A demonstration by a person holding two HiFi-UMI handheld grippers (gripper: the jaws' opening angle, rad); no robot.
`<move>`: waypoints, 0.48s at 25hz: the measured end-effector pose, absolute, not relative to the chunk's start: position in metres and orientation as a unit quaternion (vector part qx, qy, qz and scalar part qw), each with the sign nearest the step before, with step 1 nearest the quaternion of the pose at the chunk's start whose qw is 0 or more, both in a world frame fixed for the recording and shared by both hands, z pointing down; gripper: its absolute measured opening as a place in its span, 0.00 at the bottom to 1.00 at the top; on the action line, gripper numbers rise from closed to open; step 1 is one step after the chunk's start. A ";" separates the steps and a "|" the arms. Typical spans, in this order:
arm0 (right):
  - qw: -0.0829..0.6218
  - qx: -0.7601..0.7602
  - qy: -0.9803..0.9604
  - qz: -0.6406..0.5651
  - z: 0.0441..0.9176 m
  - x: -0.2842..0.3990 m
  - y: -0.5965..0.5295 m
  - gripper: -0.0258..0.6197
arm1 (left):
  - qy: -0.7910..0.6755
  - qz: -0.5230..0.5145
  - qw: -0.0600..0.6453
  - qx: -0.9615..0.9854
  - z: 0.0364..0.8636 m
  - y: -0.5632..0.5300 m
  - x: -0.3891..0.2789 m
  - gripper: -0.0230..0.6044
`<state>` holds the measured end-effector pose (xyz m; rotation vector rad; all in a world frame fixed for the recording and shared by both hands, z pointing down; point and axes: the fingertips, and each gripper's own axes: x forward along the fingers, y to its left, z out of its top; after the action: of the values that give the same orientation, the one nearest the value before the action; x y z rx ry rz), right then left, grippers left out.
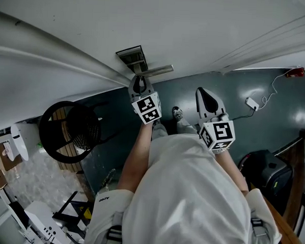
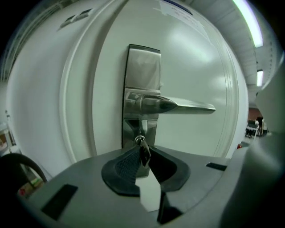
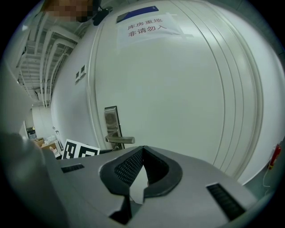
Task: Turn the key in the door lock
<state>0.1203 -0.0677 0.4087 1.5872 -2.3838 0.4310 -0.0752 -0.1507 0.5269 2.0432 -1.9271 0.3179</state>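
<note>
The white door [image 2: 196, 67] carries a steel lock plate [image 2: 141, 75] with a lever handle [image 2: 178, 106] pointing right. Below the handle a key [image 2: 144, 151] sticks out of the keyhole. In the left gripper view my left gripper [image 2: 143, 155] has its pad tips closed on the key's head. The head view shows the left gripper [image 1: 139, 85] right under the handle [image 1: 155, 70]. My right gripper [image 1: 207, 99] hangs to the right of it, off the door. Its jaws [image 3: 143, 149] are shut with nothing between them, and the lock plate [image 3: 111, 120] lies far to its left.
A paper notice [image 3: 147, 26] is stuck high on the door. On the floor to the left stands a black round stool [image 1: 70, 132]. To the right lie a white plug with its cable [image 1: 252, 102] and a black bag [image 1: 264, 173].
</note>
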 end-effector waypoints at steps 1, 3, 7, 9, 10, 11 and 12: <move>0.124 0.541 -0.819 0.148 0.410 0.118 -0.068 0.04 | -0.674 0.098 0.173 0.711 0.528 -0.150 -0.076 0.12; 0.126 0.533 -0.823 0.149 0.412 0.114 -0.069 0.04 | -0.677 0.076 0.196 0.706 0.529 -0.150 -0.077 0.12; 0.129 0.522 -0.829 0.151 0.414 0.109 -0.071 0.04 | -0.675 0.053 0.222 0.702 0.528 -0.150 -0.078 0.13; 0.131 0.519 -0.831 0.153 0.416 0.108 -0.070 0.04 | -0.671 0.038 0.240 0.700 0.528 -0.150 -0.078 0.13; 0.132 0.517 -0.832 0.154 0.417 0.107 -0.069 0.04 | -0.669 0.030 0.249 0.699 0.528 -0.150 -0.078 0.13; 0.133 0.515 -0.833 0.155 0.418 0.106 -0.069 0.04 | -0.667 0.019 0.259 0.698 0.527 -0.150 -0.078 0.13; 0.134 0.513 -0.834 0.155 0.418 0.106 -0.068 0.04 | -0.664 0.005 0.270 0.697 0.527 -0.150 -0.078 0.13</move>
<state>0.1057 -0.0677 0.4182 1.4865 -2.4170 0.4483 -0.0776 -0.1504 0.5271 1.8774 -1.7897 0.0145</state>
